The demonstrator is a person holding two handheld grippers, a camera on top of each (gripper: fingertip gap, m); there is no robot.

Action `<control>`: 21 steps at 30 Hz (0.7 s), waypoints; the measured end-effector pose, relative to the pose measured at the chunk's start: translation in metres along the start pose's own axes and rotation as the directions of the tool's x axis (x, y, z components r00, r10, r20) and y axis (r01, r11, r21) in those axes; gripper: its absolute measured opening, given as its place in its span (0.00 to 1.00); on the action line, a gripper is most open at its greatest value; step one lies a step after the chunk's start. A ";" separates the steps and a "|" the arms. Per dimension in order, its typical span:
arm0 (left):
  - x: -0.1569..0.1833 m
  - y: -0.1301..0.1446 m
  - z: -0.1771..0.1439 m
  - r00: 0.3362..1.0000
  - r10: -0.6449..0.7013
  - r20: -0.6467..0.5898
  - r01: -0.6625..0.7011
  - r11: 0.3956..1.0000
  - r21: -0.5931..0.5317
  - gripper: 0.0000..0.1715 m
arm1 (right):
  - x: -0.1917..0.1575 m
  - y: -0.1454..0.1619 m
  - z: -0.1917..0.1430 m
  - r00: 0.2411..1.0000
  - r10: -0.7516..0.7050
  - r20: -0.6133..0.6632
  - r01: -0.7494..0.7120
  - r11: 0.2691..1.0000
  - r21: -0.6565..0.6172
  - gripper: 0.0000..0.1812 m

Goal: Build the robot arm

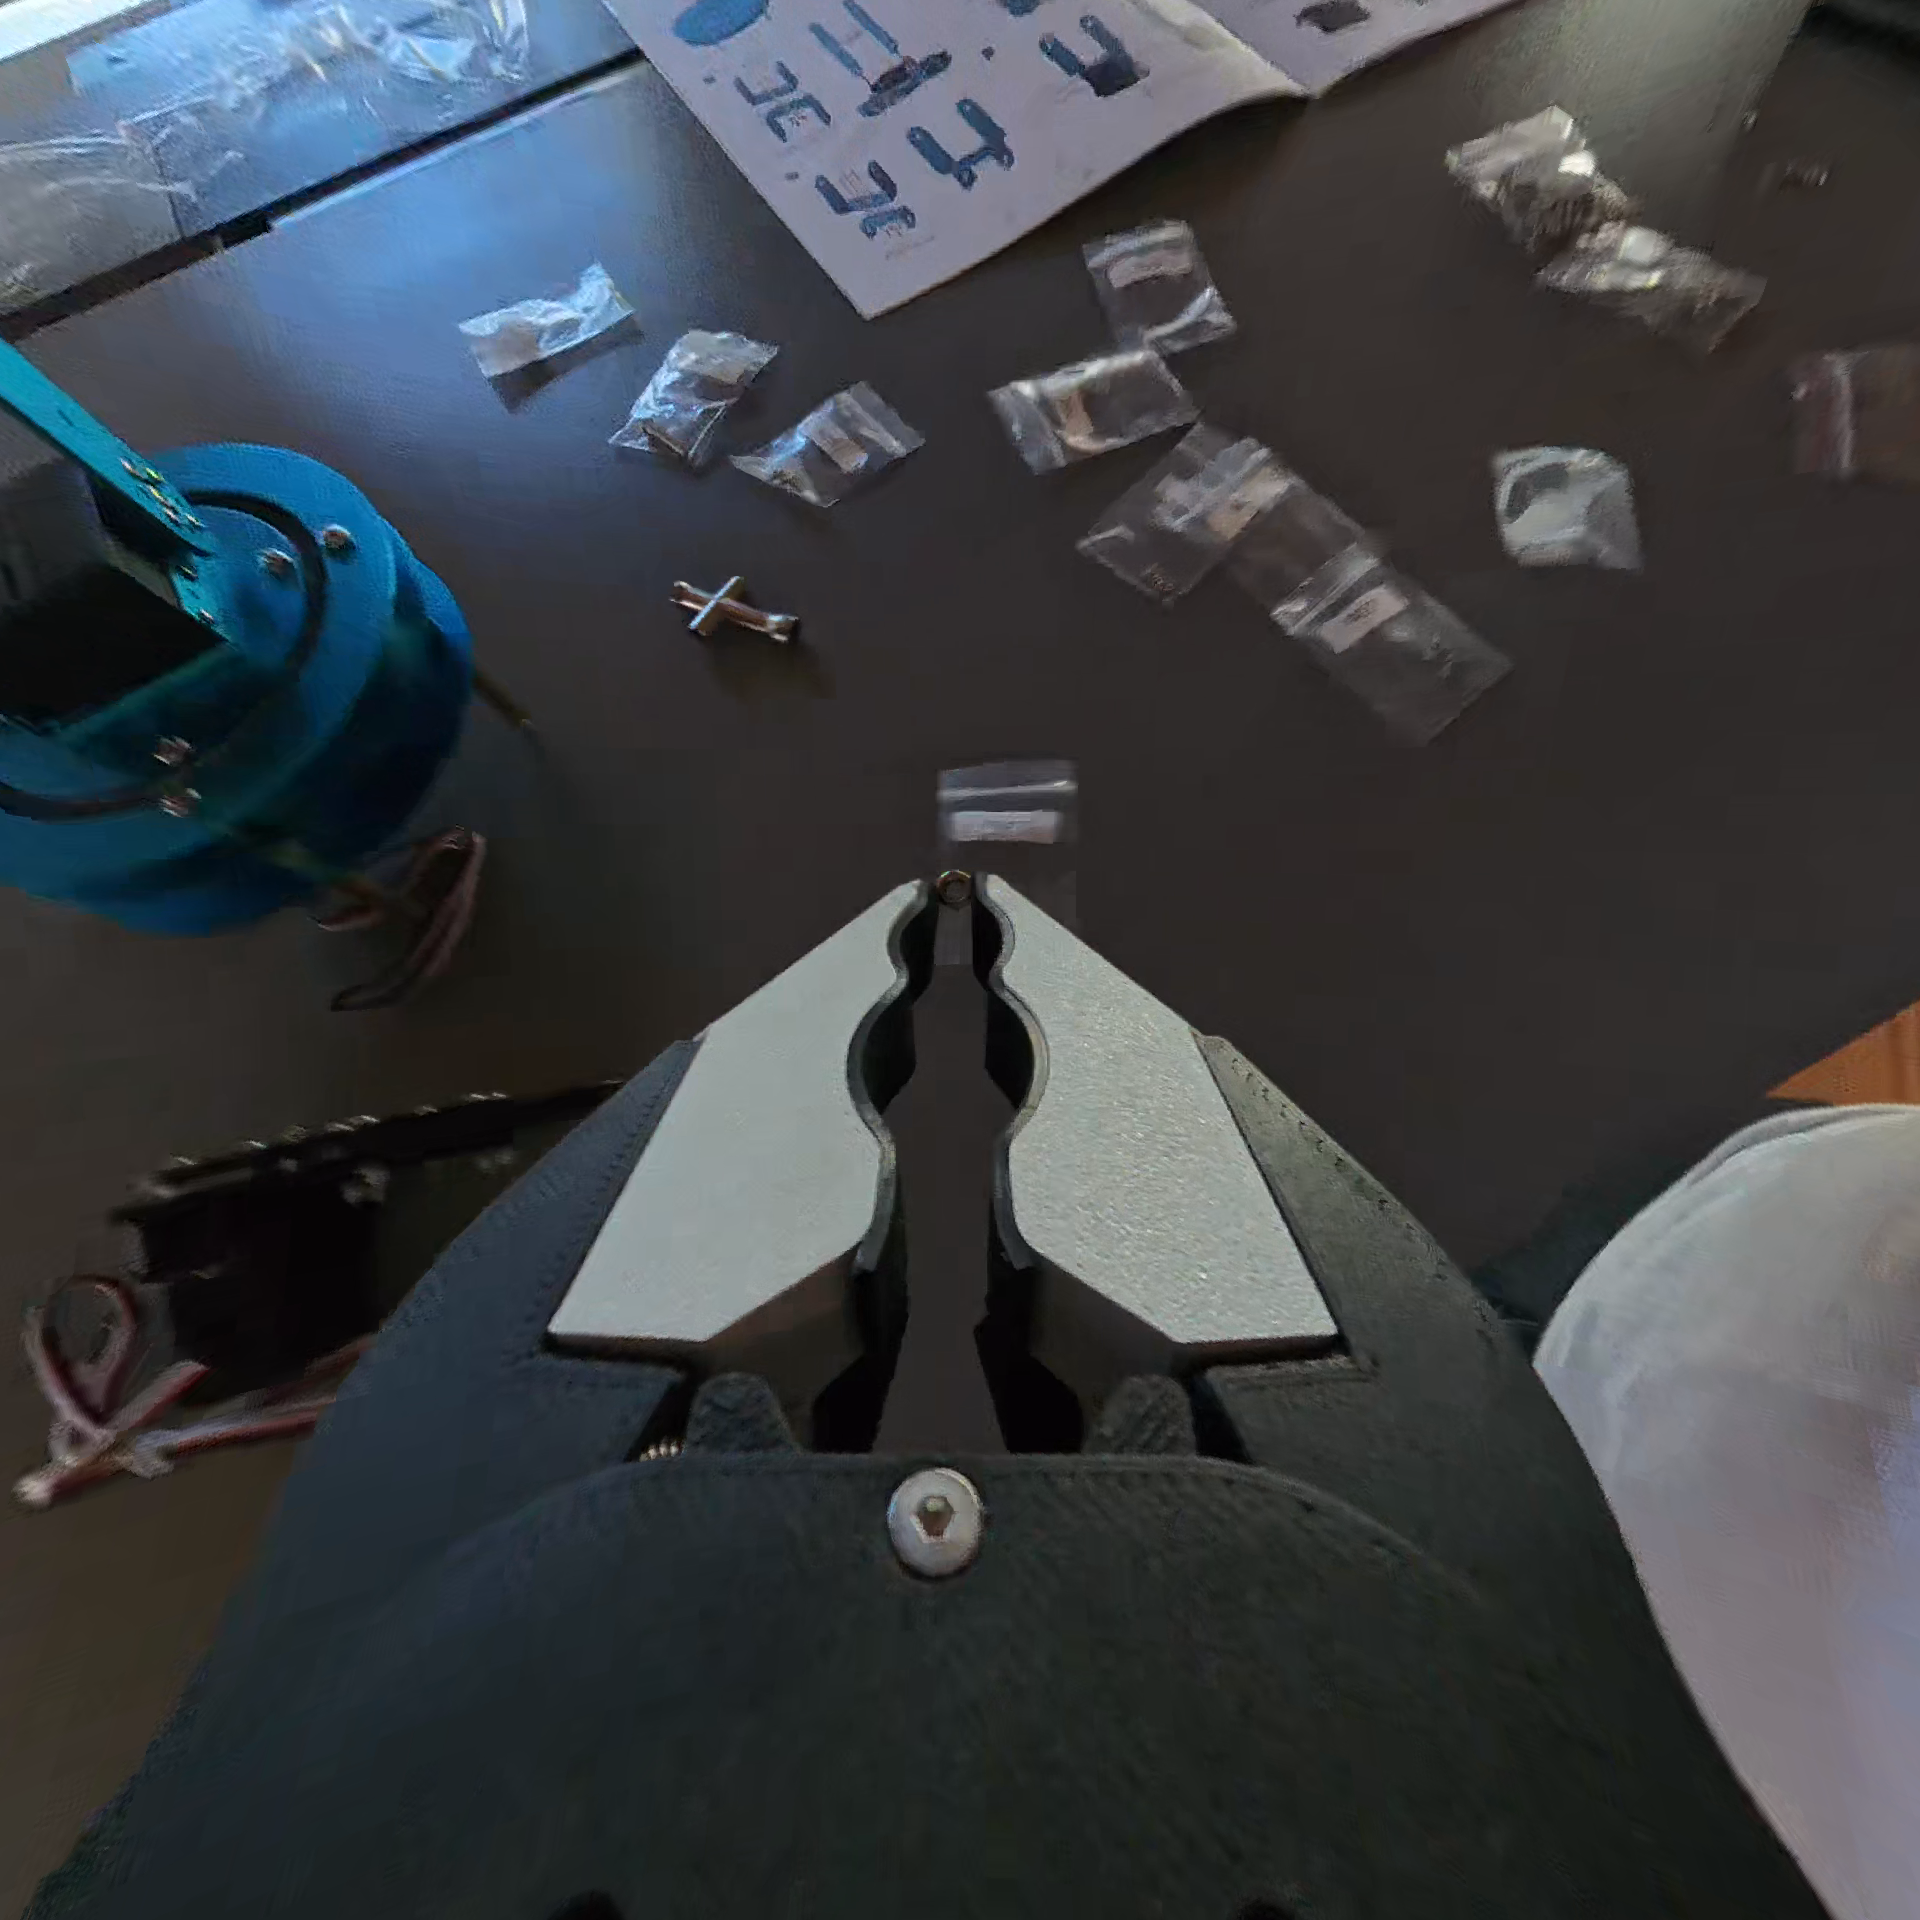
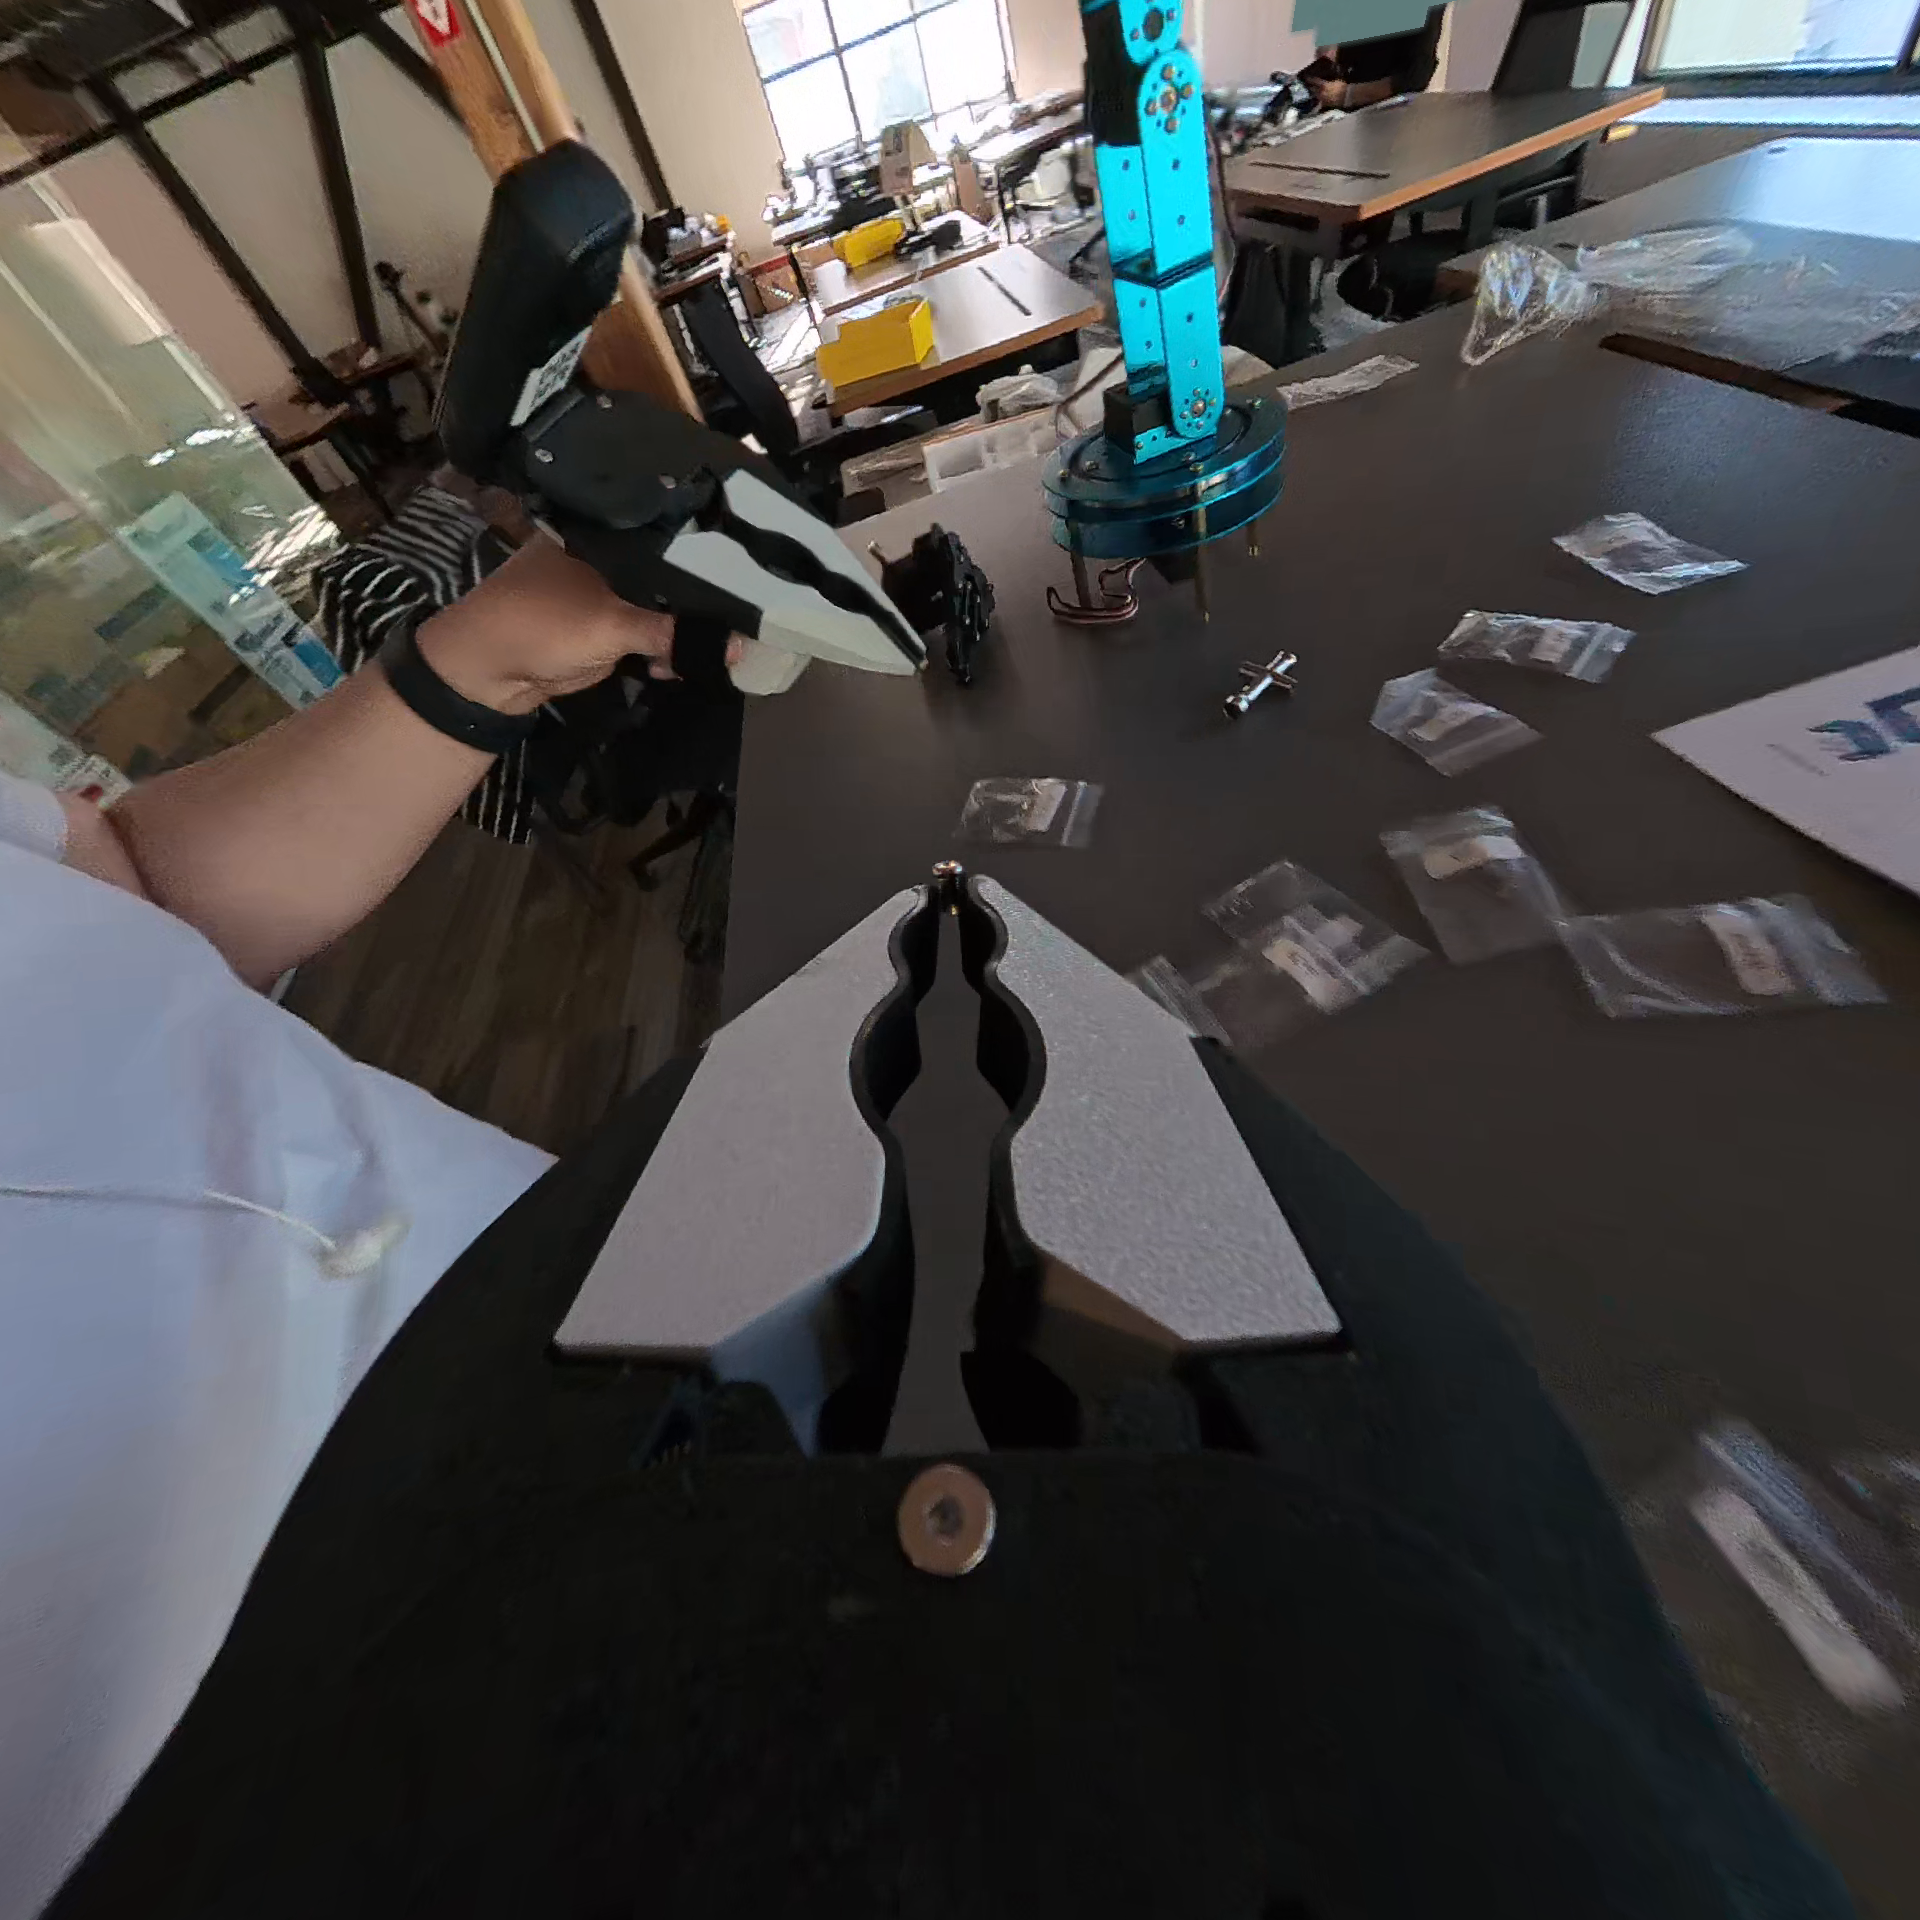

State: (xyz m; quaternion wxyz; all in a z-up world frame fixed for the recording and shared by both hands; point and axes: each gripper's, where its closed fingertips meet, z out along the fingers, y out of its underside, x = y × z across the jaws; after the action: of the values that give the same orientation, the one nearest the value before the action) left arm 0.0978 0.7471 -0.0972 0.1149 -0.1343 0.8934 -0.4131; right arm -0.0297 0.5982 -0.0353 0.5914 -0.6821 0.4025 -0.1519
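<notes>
My left gripper [image 1: 952, 902] is shut on a small metal nut [image 1: 952, 886] pinched at its fingertips, held above the dark table [image 1: 1351, 935]. A small clear plastic bag [image 1: 1006, 802] lies just beyond the tips. My right gripper [image 2: 948, 899] is shut on a small screw [image 2: 947, 871] that sticks up from its tips, over the table's near edge. The left gripper also shows in the right wrist view [image 2: 912, 663], held in a hand to the left, near a black servo part [image 2: 958, 608].
A blue robot arm on a round base [image 1: 229, 675] [image 2: 1164, 468] stands on the table. A metal cross wrench [image 1: 734, 613] [image 2: 1262, 686], several small clear parts bags [image 1: 1288, 561] [image 2: 1475, 873], a printed instruction sheet [image 1: 935, 187] and a black servo with wires [image 1: 281, 1226] lie around. There is about 20 cm between the tips of the two grippers.
</notes>
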 end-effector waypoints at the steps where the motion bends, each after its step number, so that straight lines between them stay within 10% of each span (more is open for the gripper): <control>1: -0.010 0.005 0.004 0.999 0.043 -0.030 -0.044 0.999 -0.032 0.03 | -0.005 -0.001 0.021 1.000 0.024 -0.013 -0.024 1.000 0.008 0.02; 9: -0.033 0.038 0.047 0.950 0.170 -0.261 -0.214 0.965 -0.150 0.03 | -0.003 0.000 0.139 0.985 0.097 -0.145 -0.098 0.995 -0.003 0.02; 21: -0.046 0.024 0.030 0.961 0.052 -0.271 -0.068 0.996 -0.051 0.14 | 0.035 -0.009 0.165 0.991 0.065 -0.119 -0.060 0.997 0.040 0.02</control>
State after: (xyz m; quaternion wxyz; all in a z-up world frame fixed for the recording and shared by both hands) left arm 0.1470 0.7562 -0.1307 0.0007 -0.0531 0.9164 -0.3968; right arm 0.1082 0.6855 -0.0785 0.5827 -0.6481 0.4556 -0.1813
